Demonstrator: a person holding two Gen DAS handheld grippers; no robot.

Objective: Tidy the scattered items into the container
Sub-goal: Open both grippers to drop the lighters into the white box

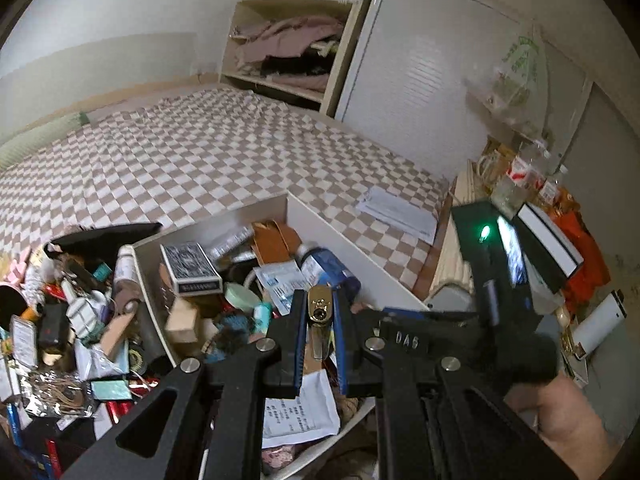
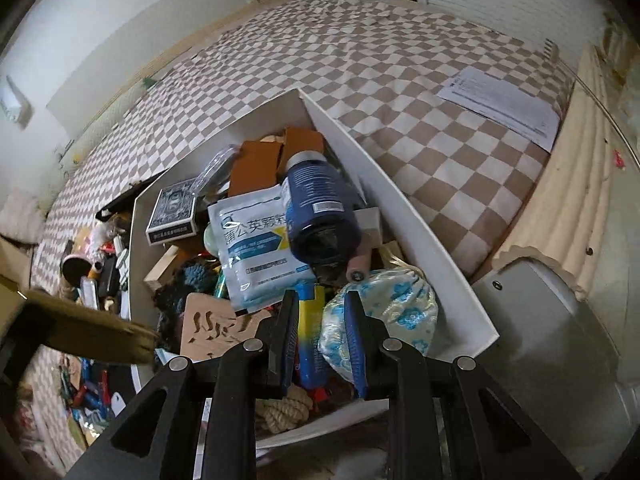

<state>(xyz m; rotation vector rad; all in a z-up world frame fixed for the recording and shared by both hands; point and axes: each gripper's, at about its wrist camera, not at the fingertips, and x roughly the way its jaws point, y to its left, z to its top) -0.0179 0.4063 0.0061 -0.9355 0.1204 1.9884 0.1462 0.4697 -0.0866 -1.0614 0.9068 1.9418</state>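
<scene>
My left gripper [image 1: 318, 300] is shut on a gold padlock [image 1: 319, 307] with a key hanging below it, held over the white container [image 1: 344, 236]. The container is full: a card deck [image 1: 190, 268], a blue bottle [image 2: 320, 208], a white sachet [image 2: 260, 248], brown leather pieces [image 2: 256, 168], a blue-patterned pouch [image 2: 396, 308]. My right gripper [image 2: 320, 304] hangs over the container's near end, fingers apart with nothing gripped, above a yellow-blue tube [image 2: 310, 332]. Scattered items [image 1: 68, 320] lie left of the container on the checkered bedspread.
The checkered bed [image 1: 200, 160] stretches behind the container, with papers [image 2: 500, 104] at its right edge. A cluttered side table [image 1: 540, 240] stands right. A wardrobe shelf with clothes [image 1: 288, 48] is at the back. A brown cardboard piece [image 2: 88, 336] juts in at left.
</scene>
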